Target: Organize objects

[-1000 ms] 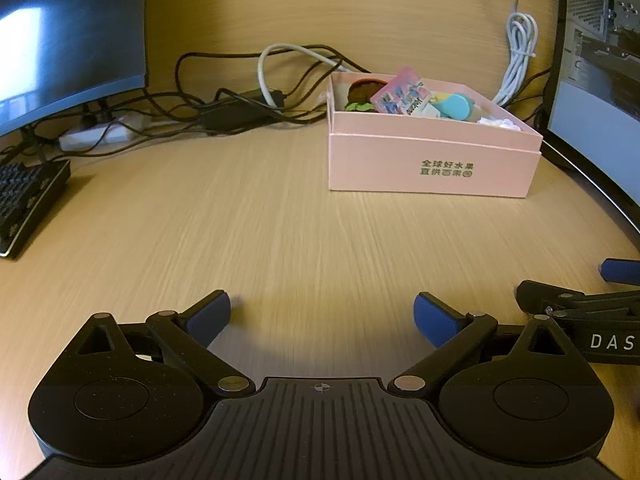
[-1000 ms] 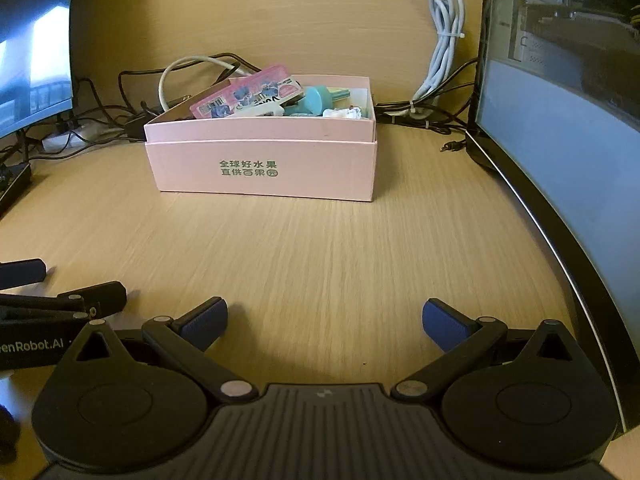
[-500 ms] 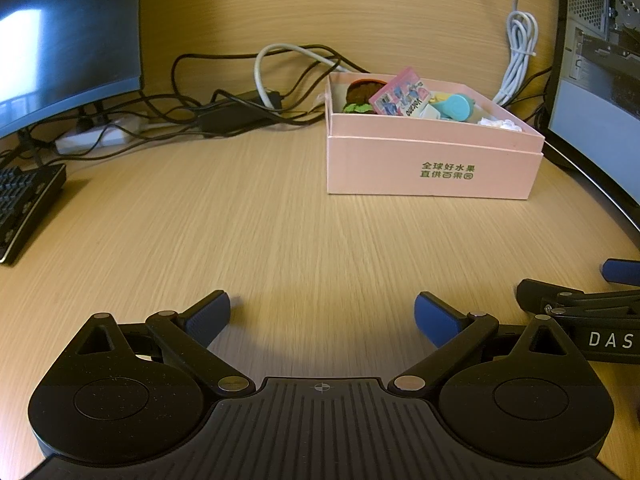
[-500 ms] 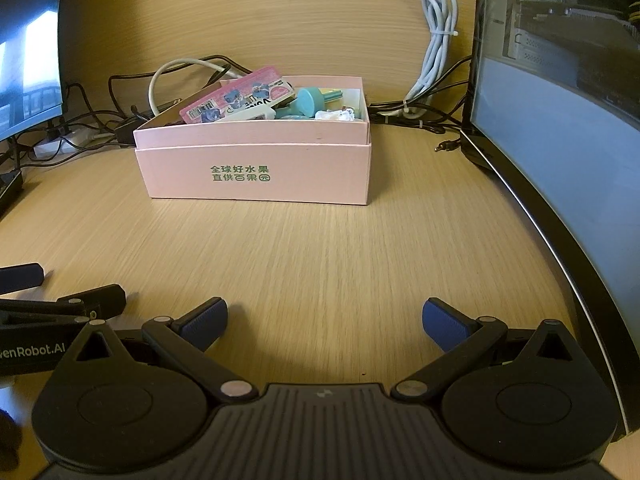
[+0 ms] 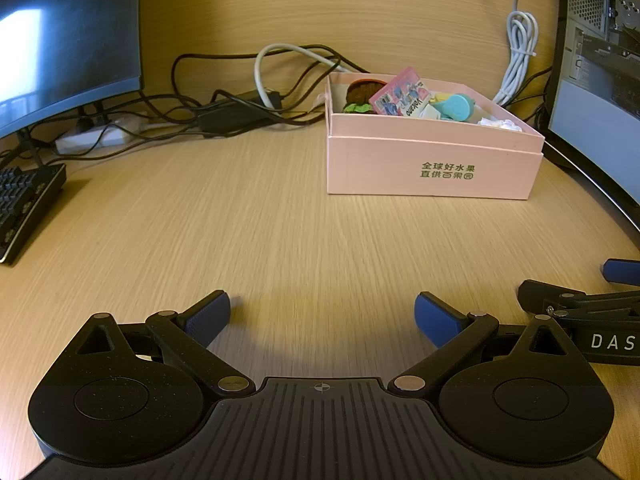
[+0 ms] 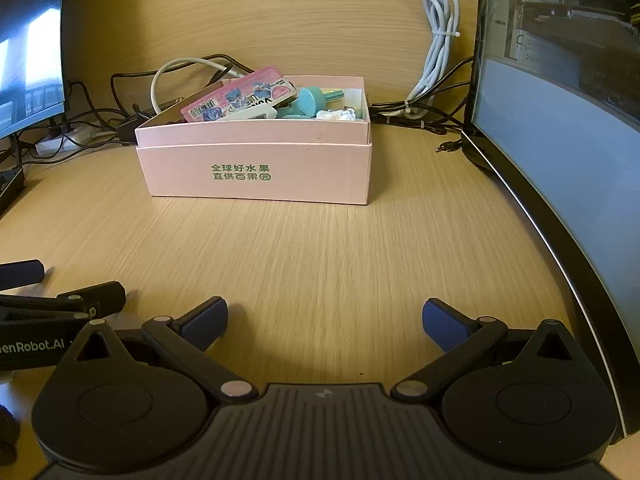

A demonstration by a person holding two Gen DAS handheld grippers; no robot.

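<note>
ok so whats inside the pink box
The pink box holds a pink packet lying on top, a teal plastic toy, a white crumpled wrapper and a burger-like toy. Whatever lies beneath them is hidden by the box wall.

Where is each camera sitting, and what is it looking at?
Left wrist: rides the left gripper, low over the desk, facing the pink box; its open fingers show, the right gripper at the edge.
Right wrist: rides the right gripper, facing the same box; open fingers show, the left gripper beside it.
Both share the box, desk and white cable.
</note>
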